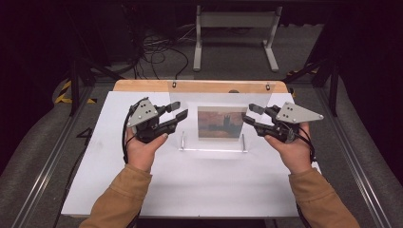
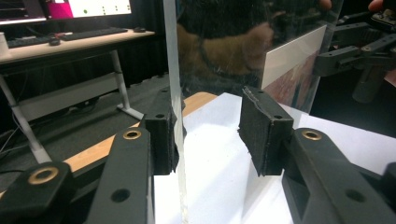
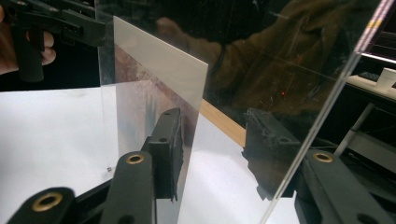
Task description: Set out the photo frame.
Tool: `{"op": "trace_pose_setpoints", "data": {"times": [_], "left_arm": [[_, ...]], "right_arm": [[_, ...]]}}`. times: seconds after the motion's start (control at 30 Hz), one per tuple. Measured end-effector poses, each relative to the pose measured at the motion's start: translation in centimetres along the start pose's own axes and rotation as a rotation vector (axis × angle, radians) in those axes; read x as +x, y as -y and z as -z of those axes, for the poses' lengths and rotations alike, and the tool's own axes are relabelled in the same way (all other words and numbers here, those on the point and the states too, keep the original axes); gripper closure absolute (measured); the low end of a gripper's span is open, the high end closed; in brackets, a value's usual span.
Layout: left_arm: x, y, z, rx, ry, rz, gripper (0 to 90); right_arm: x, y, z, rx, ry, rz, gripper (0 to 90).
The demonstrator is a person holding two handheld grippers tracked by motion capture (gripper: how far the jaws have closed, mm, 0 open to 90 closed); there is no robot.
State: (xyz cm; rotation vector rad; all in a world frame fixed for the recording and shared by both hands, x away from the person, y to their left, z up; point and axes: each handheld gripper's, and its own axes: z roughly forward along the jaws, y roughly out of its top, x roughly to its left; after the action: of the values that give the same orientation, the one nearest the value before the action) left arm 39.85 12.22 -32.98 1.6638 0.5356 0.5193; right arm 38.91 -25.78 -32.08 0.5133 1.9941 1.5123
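On table: 2 hands level, left gripper [image 1: 177, 110] and right gripper [image 1: 251, 114] flank acrylic frame [image 1: 216, 102].

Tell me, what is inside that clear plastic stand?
A printed picture in reddish-brown tones sits upright inside the clear stand. Its details are blurred, and its back is hidden.
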Motion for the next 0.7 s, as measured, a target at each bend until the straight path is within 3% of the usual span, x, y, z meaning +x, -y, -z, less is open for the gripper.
{"op": "trace_pose_setpoints", "data": {"times": [0.07, 0.17, 0.53, 0.6, 0.7], "left_arm": [[0.2, 0.2, -0.5, -0.008, -0.003, 0.009, 52.8], [1.2, 1.0, -1.7, -0.016, 0.032, 0.039, 47.7], [2.1, 2.4, -3.7, 0.014, 0.012, 0.061, 41.2], [2.5, 2.6, -4.0, 0.024, 0.004, 0.072, 37.9], [2.8, 2.8, -4.2, 0.025, 0.001, 0.082, 37.7]], "right_arm": [[-0.2, 0.2, -0.3, 0.002, 0.009, -0.015, 52.8], [-0.7, 0.6, -0.9, 0.013, 0.025, -0.059, 51.1], [-1.7, 1.6, -2.3, 0.003, 0.066, -0.121, 39.4], [-2.0, 1.8, -2.3, 0.007, 0.068, -0.145, 32.4], [-2.3, 2.0, -2.4, 0.015, 0.067, -0.158, 28.8]]}}
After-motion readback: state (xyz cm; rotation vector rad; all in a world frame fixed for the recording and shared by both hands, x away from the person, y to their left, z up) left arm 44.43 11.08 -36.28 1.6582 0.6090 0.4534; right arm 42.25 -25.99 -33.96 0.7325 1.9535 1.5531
